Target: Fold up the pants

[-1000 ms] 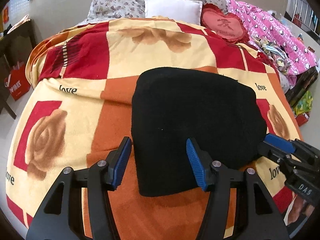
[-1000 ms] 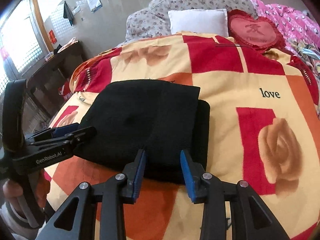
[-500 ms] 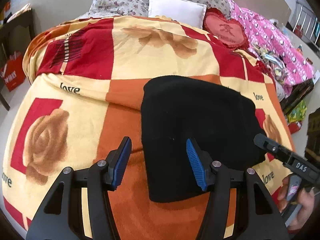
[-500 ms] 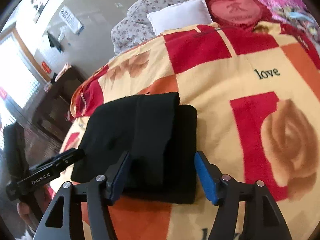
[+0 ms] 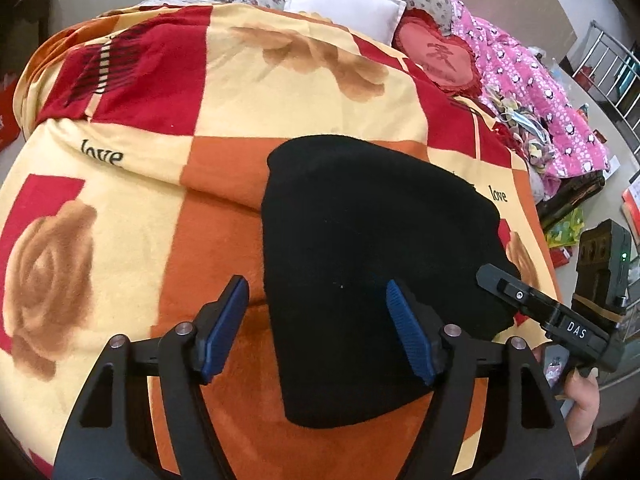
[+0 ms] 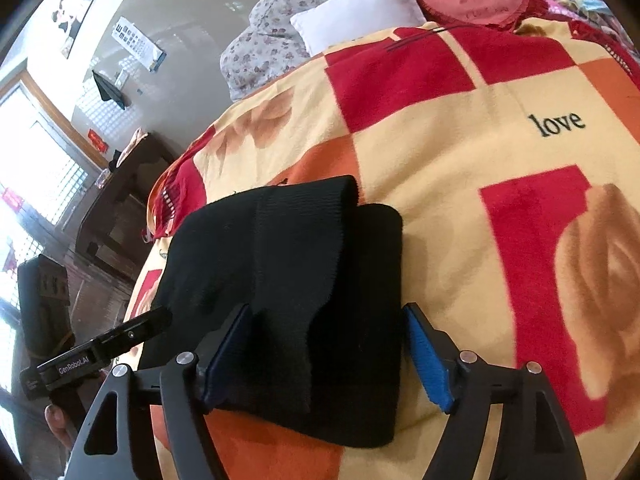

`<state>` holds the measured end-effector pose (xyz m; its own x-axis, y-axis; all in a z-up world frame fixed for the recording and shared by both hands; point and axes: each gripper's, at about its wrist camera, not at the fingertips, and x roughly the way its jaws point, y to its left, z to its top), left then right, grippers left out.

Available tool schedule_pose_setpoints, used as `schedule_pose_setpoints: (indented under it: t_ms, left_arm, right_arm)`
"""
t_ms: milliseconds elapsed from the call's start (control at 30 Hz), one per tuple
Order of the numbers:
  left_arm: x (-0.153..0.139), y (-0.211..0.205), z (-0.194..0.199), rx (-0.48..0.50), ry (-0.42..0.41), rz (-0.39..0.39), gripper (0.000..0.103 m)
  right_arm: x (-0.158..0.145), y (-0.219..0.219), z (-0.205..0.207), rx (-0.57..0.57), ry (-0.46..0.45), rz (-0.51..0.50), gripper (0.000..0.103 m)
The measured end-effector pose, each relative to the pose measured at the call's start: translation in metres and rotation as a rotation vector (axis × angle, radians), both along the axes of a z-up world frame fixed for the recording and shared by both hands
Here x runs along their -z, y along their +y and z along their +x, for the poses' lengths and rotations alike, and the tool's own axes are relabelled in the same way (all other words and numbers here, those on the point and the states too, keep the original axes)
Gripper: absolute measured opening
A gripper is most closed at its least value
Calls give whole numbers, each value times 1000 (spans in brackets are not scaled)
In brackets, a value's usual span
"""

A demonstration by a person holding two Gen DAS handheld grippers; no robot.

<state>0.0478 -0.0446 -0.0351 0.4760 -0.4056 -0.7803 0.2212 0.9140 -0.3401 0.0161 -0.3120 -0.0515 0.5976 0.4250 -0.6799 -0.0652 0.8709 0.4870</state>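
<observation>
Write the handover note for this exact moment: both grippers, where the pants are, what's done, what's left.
Left gripper: open, jaws just widened, holding nothing; it straddles the near left edge of the black pants.
Right gripper: open, jaws just opened; the near edge of the pants lies between them, unpinched.
Pants: a folded black bundle lying on the rose-patterned blanket, top layer slightly offset from the one beneath.
Done: folding looks complete, both grippers released.
Left: probably only drawing both grippers away; perhaps squaring the offset edge.
</observation>
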Motion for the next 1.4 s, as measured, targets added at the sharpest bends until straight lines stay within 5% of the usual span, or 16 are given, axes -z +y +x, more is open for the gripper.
schedule_pose_setpoints:
  t_ms: [233, 333, 400, 700, 867, 933, 1033, 1333, 1400]
  left_arm:
    - [7, -1, 9, 2, 22, -40, 80]
    - [12, 0, 12, 11, 48, -91, 80]
    - [7, -1, 10, 29, 39, -97, 68]
    - [-35, 14, 16, 20, -66, -49, 62]
    - [-16, 33, 46, -52, -29, 2, 62]
    - [-3, 41, 57, -76, 13, 15, 63]
    - [-2, 45, 54, -75, 11, -11, 64]
    - [-11, 31, 34, -115, -81, 132, 64]
    - [-9, 26, 32, -123, -97, 161, 64]
  right_arm:
    - [0, 6, 4, -1, -24, -28, 77]
    - [-3, 6, 0, 8, -52, -37, 63]
    - [-10, 8, -3, 11, -76, -46, 56]
    - [-49, 38, 22, -42, -163, -79, 50]
    - [-34, 62, 60, -69, -121, -105, 51]
    - [-18, 73, 74, -83, -63, -187, 56]
    - [-25, 74, 65, -89, -90, -218, 56]
    - [-60, 92, 36, -117, -188, -306, 56]
    - [-49, 104, 33, -115, -176, -403, 56]
